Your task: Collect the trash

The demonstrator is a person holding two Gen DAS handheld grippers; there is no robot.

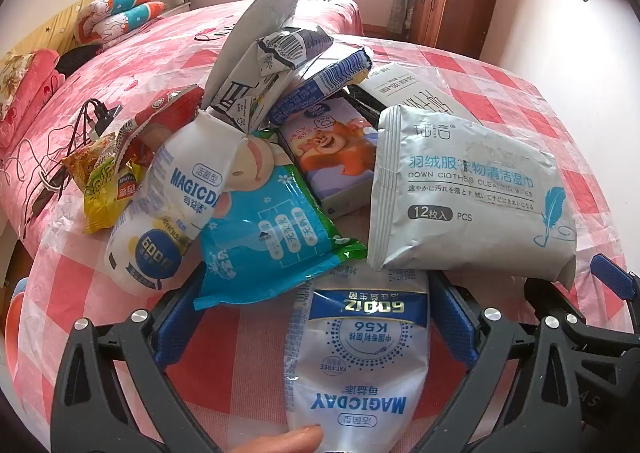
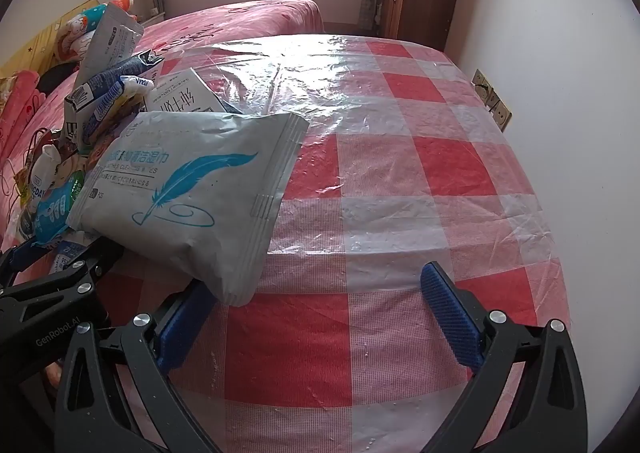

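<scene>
The checked plastic tablecloth is lying glossy and wrinkled, its right part bare. The trash pile of crinkly soft wrappers is sitting gathered at the left, not yet removed. The left gripper is standing spread around a white pouch. The right gripper is standing released beside the grey wipes pack.

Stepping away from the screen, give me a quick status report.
Left gripper open around Magicday pouch. Right gripper open, empty. Grey wipes pack overlaps its left finger.
</scene>
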